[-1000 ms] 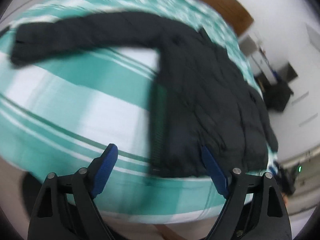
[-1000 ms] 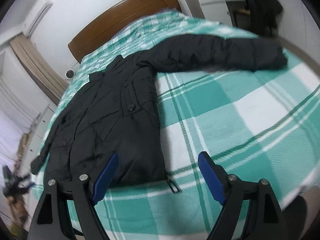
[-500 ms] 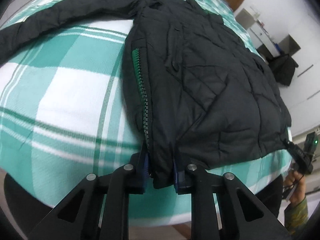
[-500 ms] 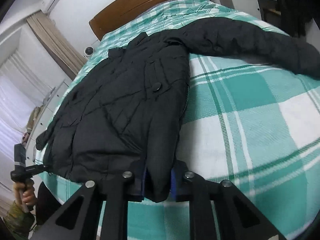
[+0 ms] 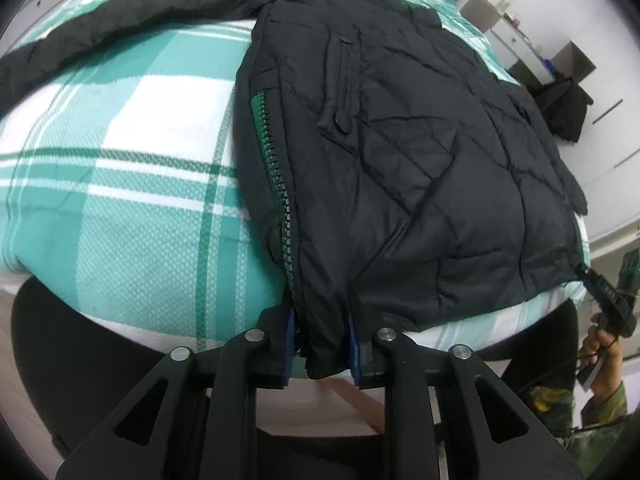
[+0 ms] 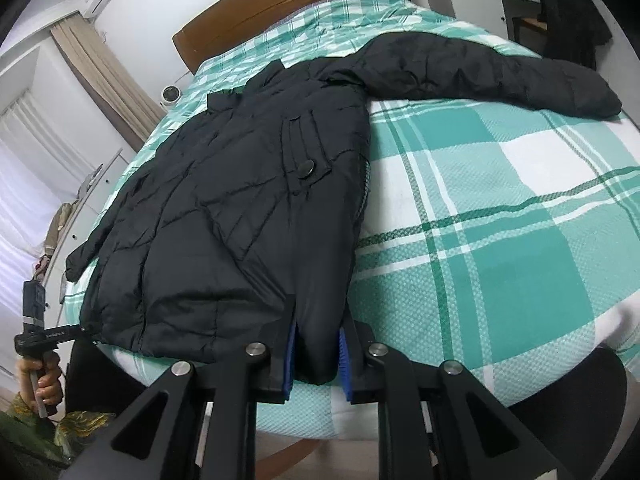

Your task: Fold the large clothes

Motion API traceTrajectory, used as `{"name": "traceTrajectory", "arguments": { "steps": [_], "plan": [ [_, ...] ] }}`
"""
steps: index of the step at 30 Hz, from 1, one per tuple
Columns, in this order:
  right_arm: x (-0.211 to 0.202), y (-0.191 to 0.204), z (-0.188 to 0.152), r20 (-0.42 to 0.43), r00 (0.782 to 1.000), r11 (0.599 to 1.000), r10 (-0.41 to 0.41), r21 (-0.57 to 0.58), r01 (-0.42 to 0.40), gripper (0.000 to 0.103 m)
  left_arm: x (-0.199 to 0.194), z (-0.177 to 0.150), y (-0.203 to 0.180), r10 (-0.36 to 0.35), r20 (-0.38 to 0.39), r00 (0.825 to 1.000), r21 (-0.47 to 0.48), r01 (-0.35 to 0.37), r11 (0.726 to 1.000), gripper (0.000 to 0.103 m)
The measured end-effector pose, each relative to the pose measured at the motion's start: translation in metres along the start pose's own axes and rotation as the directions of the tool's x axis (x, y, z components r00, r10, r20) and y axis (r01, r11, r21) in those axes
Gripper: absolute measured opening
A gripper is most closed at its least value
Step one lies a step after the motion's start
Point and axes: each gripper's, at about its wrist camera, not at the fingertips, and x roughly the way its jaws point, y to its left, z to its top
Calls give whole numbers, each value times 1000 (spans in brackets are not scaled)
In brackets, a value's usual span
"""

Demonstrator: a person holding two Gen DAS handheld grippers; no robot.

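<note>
black gripper frames, silver screws, blue pads; camouflage sleeve.

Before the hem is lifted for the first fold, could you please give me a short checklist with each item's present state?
1. Left claw shut on the black quilted jacket hem, having just clamped: ok.
2. Right claw shut on the hem's other corner: ok.
3. Jacket body flat on the green checked bedspread: ok.
4. Both sleeves spread outward, clear of the body: ok.
5. Front zip closed: cannot tell.
</note>
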Motion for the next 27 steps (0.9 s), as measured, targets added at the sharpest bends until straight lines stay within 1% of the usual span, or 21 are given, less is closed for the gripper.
{"name": "traceTrajectory", "arguments": {
  "steps": [1,2,3,4,5,6,7,8,9,11,13,15,16,20,21,23,24,25,27],
  "plan": [
    [-2,-1,1,-1,1000,1000,-6,2,6,30,-3,1,-1,12,12,1000,4,-12,1000,29],
    [-5,-3,3,-5,1000,1000,-21,8,21,54,-9,1,-1,25,33,999,10,-25,1000,39],
    [-9,-5,2,-4,999,999,-35,12,35,79,-15,1,-2,39,62,997,19,-40,999,53],
    [-15,-7,2,9,998,998,-59,17,59,86,-23,2,-3,56,98,994,27,-59,998,60],
    [-22,-10,2,29,996,996,-84,19,83,88,-31,2,-4,74,136,988,30,-79,996,70],
    [-29,-13,1,43,993,994,-107,20,106,88,-43,5,-6,104,188,977,29,-111,993,77],
    [-34,-16,2,57,988,990,-140,21,139,88,-50,5,-7,124,224,967,25,-133,991,80],
    [-40,-17,3,70,983,986,-169,22,167,88,-58,1,-5,140,256,956,20,-151,988,86],
    [-45,-18,5,87,976,980,-197,22,196,88,-65,4,-8,166,303,938,7,-176,984,92],
    [-54,-15,10,129,962,971,-239,14,239,88,-74,12,-10,208,380,902,-27,-214,977,99],
    [-61,-9,18,164,949,962,-269,4,272,88,-78,17,-8,240,438,866,-60,-239,969,99],
    [-63,-2,25,187,943,960,-275,-2,280,88,-86,24,-3,272,484,832,-87,-264,961,99],
    [-64,2,29,195,941,959,-278,-6,284,88,-88,28,-3,277,497,822,-88,-270,959,99],
    [-66,18,36,217,937,956,-275,-44,291,88,-96,46,-11,279,527,803,-37,-306,951,99],
    [-67,22,36,230,934,955,-274,-50,292,88,-99,48,-13,289,542,789,-39,-319,947,99],
    [-70,26,31,248,930,954,-273,-58,295,88,-106,46,-13,301,555,775,-57,-326,944,99],
    [-70,29,30,257,927,952,-273,-63,298,88,-108,44,-13,305,557,772,-73,-320,944,99],
    [-70,31,29,266,924,950,-277,-68,304,88,-109,41,-13,303,558,773,-84,-311,947,99],
    [-69,36,27,290,915,944,-282,-89,319,88,-106,36,-12,298,545,783,-99,-293,951,99]
  ]
}}
